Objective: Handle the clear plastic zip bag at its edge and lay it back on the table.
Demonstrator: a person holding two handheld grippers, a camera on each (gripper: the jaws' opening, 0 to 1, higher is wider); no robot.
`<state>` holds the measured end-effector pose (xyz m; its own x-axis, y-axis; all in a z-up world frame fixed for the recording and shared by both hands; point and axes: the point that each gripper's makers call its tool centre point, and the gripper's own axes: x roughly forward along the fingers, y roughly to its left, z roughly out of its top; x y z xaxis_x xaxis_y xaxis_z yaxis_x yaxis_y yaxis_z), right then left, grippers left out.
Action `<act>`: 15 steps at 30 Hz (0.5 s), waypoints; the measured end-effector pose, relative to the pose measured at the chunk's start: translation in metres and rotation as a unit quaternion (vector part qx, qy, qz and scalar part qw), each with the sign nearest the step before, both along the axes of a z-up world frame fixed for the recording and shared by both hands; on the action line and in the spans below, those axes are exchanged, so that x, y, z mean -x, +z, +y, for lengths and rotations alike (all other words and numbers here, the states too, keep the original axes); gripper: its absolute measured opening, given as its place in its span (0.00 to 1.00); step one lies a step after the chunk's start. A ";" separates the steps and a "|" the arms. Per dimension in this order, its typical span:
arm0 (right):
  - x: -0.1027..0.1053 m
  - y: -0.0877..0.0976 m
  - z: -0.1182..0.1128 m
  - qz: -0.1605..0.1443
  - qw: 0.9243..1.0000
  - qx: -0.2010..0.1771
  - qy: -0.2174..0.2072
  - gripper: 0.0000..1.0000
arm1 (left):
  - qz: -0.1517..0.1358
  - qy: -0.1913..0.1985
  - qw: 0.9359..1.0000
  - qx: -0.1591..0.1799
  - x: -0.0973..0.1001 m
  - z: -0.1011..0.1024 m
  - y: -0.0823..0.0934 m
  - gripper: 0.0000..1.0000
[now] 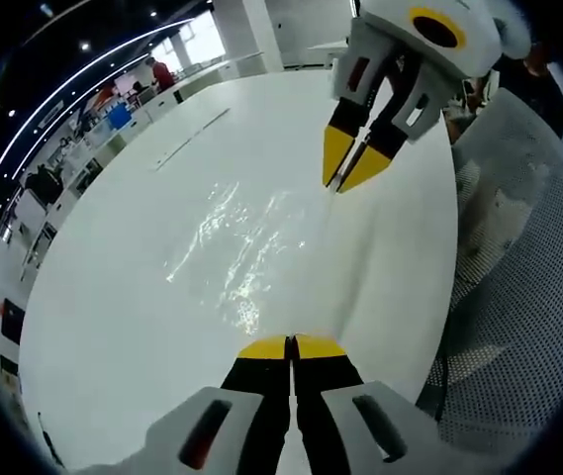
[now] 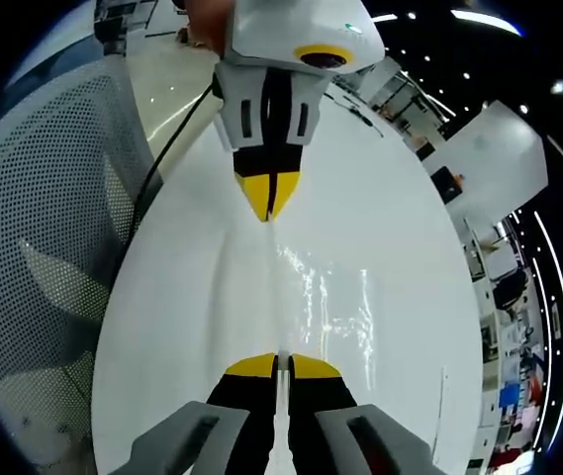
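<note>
Left gripper (image 1: 291, 348), yellow-tipped black jaws pressed together on one edge of the clear plastic zip bag (image 1: 246, 252); I read the grip from the film pinched between the tips. Right gripper (image 2: 283, 364), same make, jaws likewise closed on the bag's opposite edge (its tips also show across from mine in the left gripper view). Bag: transparent, crinkled, glinting, stretched between the two grippers over the white table (image 1: 113, 327), near the table's edge by the chair. Grey perforated mesh chair back (image 1: 528, 297), just beside that table edge. Background: office desks and ceiling light strips, people far off, too small to detail.
</note>
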<state>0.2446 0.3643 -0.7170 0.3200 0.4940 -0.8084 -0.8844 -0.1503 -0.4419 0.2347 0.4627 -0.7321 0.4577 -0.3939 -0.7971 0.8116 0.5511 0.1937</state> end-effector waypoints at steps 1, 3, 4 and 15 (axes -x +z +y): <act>0.000 0.000 0.000 0.000 1.000 0.000 0.000 0.00 | 0.000 0.000 1.000 0.000 -0.001 0.000 -0.001 0.00; -0.001 0.000 -0.001 0.000 1.000 0.001 -0.001 0.00 | 0.001 0.001 1.000 0.000 0.001 0.001 0.000 0.00; -0.001 0.000 -0.002 0.000 1.000 0.001 -0.002 0.00 | 0.001 0.001 1.000 0.000 0.001 0.001 0.001 0.00; -0.003 0.000 -0.005 -0.001 1.000 0.004 -0.004 0.00 | 0.003 0.004 1.000 -0.003 0.003 0.003 0.003 0.00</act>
